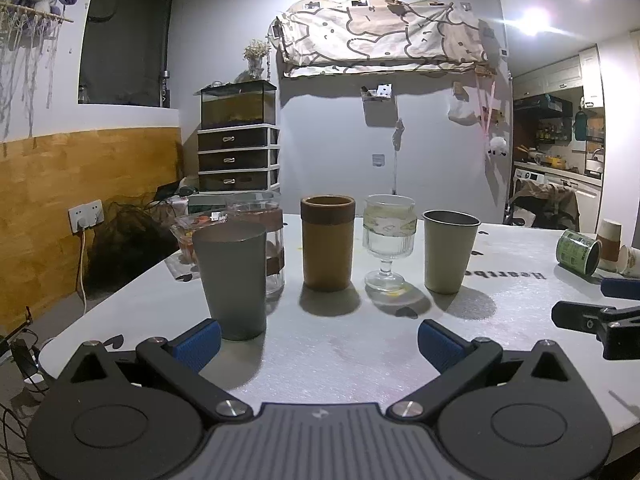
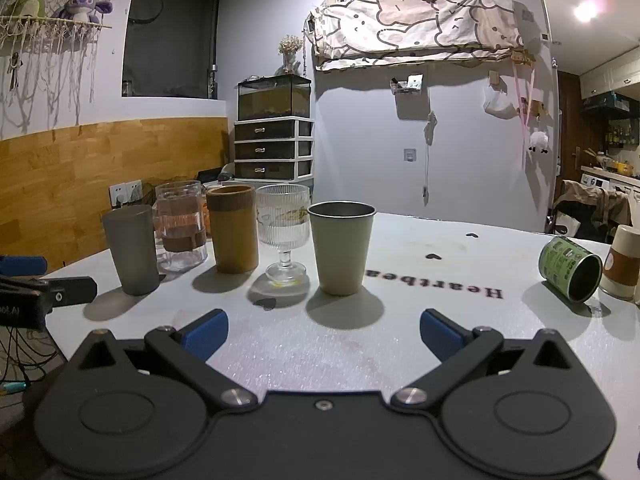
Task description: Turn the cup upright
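Note:
A green printed cup (image 2: 570, 270) lies on its side at the right of the white table (image 2: 420, 248), its dark mouth facing me; it also shows in the left wrist view (image 1: 578, 251). My right gripper (image 2: 324, 334) is open and empty, low over the table, left of and nearer than the cup. My left gripper (image 1: 318, 344) is open and empty, just in front of an upright grey cup (image 1: 233, 280). The right gripper's fingers (image 1: 580, 318) show at the right edge of the left wrist view.
A row of upright vessels stands across the table: grey cup (image 2: 132, 250), glass jar with brown band (image 2: 180, 226), brown cylinder cup (image 2: 234, 228), ribbed stemmed glass (image 2: 285, 232), beige metal cup (image 2: 342, 246). Paper cups (image 2: 622, 260) stand beyond the lying cup.

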